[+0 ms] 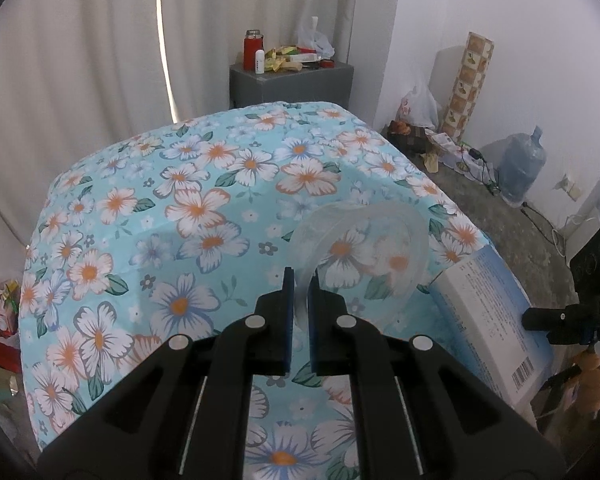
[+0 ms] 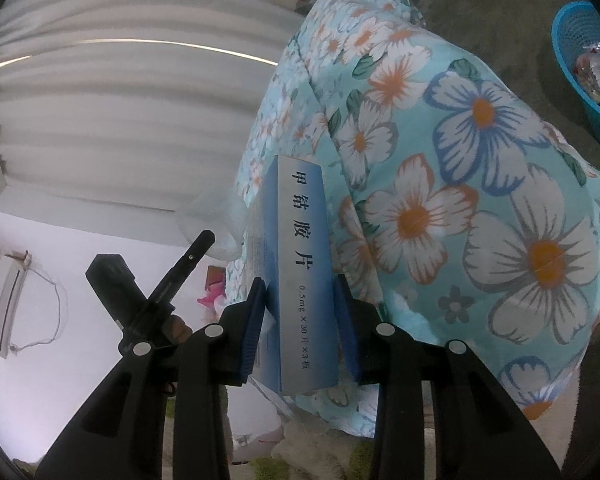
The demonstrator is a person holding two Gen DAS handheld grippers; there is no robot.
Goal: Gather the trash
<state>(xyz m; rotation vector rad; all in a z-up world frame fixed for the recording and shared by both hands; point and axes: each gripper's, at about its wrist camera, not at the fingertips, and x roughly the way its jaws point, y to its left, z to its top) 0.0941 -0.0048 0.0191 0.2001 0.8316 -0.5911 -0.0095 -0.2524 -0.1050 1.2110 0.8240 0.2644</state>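
Jaws of the left gripper are pinching the rim of a clear cup, which is hanging just ahead of them over the floral cloth; jaws of the right gripper are clamping a blue box that is sticking out forward between them. Both pieces are looking picked up but not binned, and the blue basket, well off to the right of the right jaws, is likely waiting for them, so dropping off is what's remaining.
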